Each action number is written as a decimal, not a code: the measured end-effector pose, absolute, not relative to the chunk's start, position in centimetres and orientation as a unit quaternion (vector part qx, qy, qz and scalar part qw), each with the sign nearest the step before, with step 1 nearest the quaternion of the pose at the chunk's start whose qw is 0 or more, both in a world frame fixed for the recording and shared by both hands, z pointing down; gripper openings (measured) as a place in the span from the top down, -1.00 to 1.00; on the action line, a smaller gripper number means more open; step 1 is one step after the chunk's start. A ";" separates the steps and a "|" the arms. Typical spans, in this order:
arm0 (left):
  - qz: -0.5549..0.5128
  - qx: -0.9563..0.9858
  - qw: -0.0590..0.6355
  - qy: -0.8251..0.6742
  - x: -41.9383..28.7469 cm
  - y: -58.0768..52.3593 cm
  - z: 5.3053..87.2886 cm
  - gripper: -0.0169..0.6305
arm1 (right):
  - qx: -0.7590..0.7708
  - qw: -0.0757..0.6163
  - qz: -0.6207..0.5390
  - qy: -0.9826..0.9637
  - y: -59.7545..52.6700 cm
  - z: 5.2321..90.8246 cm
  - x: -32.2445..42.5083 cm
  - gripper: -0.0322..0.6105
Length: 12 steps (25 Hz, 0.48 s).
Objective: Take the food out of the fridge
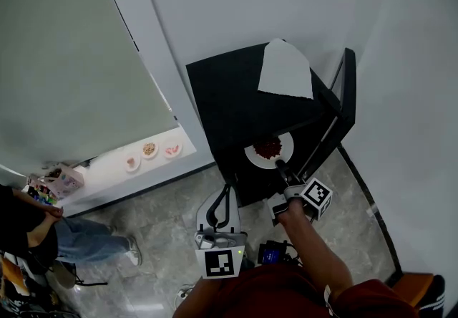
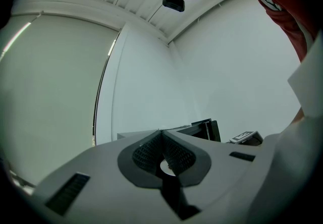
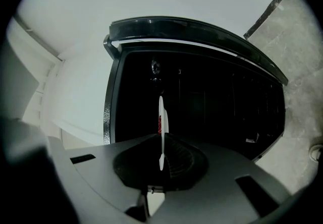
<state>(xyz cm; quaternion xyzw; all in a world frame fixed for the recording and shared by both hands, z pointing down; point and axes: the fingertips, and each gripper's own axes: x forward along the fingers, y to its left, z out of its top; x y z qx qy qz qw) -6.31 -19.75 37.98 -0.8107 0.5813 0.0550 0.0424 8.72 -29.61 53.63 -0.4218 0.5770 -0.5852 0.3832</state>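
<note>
Ledge dishes: three small dishes are sitting on a pale ledge, well off to the left of the left gripper (not in play, I judge).
Left gripper: its jaws are meeting tip to tip with nothing between them. It is hanging low, down and left of the fridge front, and pointing up at the wall.
Fridge: its dark mouth is lying straight ahead of the right gripper. The door is standing open off that gripper's right side.
Right gripper: it is pinching the near rim of the white plate, which is running straight out from the jaws.
Food: a red heap is sitting on the plate just past the jaw tips, at the fridge mouth.
Step in hand: drawing the plate out, by my reading.
Doing it well: the grip is on one rim only, so the far side is wanting to dip. Pulling slowly and straight back along the jaws, holding the plate level and clear of the door edge, looks safest. The idle left gripper is free to steady the far rim.
</note>
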 end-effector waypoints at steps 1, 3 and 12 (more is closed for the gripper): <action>0.055 -0.811 0.043 0.580 -6.2 -19.7 38.0 0.90 | -0.422 0.382 -0.586 0.576 -29.1 53.6 8.9 0.79; 0.052 -0.813 0.043 0.578 -6.0 -19.7 38.1 0.91 | -0.428 0.378 -0.587 0.573 -27.7 53.5 9.4 0.79; 0.043 -0.817 0.043 0.573 -5.5 -19.8 38.8 0.90 | -0.443 0.381 -0.590 0.557 -22.1 51.4 11.5 0.79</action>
